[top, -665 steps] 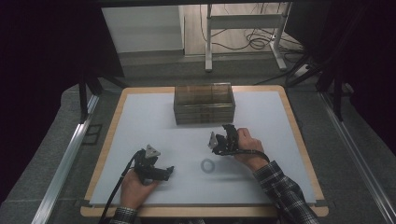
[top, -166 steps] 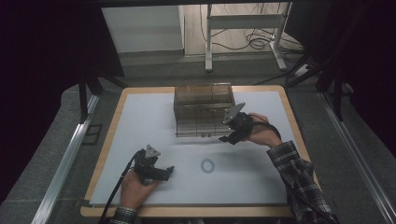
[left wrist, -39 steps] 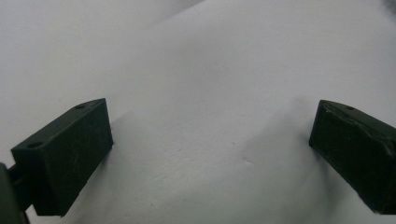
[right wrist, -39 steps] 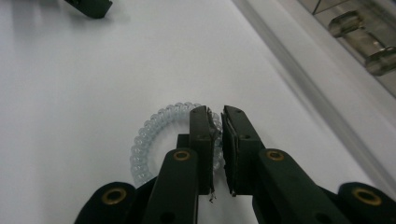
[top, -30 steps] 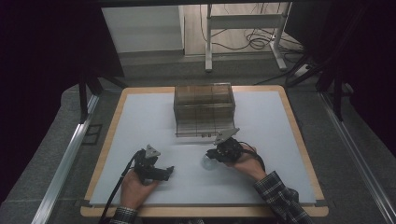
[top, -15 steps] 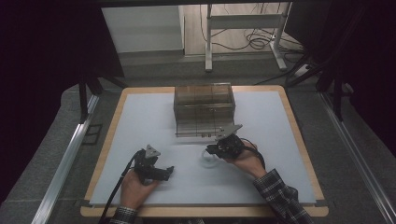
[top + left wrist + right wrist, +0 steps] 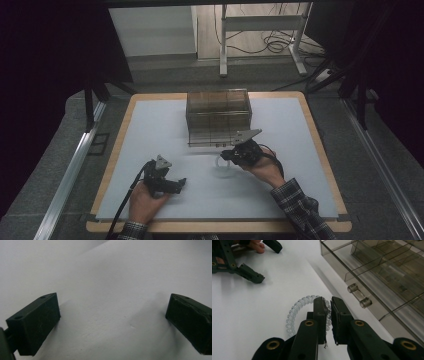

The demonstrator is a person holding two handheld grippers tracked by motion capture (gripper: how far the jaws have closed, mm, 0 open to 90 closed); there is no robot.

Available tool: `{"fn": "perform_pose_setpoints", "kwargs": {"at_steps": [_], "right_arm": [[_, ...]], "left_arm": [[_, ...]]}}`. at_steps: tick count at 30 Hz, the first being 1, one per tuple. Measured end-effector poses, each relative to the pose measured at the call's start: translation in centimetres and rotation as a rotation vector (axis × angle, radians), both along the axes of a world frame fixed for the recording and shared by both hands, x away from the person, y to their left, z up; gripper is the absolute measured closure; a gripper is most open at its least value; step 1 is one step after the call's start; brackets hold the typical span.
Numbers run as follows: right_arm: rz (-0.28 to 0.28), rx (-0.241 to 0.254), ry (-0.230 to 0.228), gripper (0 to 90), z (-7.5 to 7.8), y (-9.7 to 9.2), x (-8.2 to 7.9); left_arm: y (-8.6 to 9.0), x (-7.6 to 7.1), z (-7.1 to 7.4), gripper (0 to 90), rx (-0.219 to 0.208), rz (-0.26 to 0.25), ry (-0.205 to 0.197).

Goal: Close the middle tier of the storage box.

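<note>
1. A clear coiled hair tie (image 7: 294,312) is clamped at its right-hand arc between the pinched-together jaws of the right gripper (image 7: 329,312), above the white table surface (image 7: 249,315).
2. Just beside it stands a smoke-tinted drawer cabinet (image 7: 387,272), with one drawer pulled out and its clear handle (image 7: 359,296) facing the gripper.
3. The left gripper (image 7: 175,184) rests on the table, well apart, with its jaws spread wide and nothing between them.

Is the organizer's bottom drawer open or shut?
Open: the drawer juts out from the clear organizer, its handle and empty compartments exposed.
</note>
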State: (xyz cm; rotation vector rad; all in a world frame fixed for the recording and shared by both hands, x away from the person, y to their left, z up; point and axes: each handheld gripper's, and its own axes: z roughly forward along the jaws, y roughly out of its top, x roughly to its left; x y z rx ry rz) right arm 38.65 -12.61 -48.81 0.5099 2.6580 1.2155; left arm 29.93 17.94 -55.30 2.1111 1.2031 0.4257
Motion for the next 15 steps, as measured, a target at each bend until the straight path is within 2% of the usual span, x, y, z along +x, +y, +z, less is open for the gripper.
{"fn": "perform_pose_setpoints", "kwargs": {"at_steps": [15], "right_arm": [[-0.033,0.024,-0.016,80.7,0.9,0.0,1.1]], "left_arm": [[0.0,0.0,0.0,0.0,-0.002,0.002,0.001]]}}
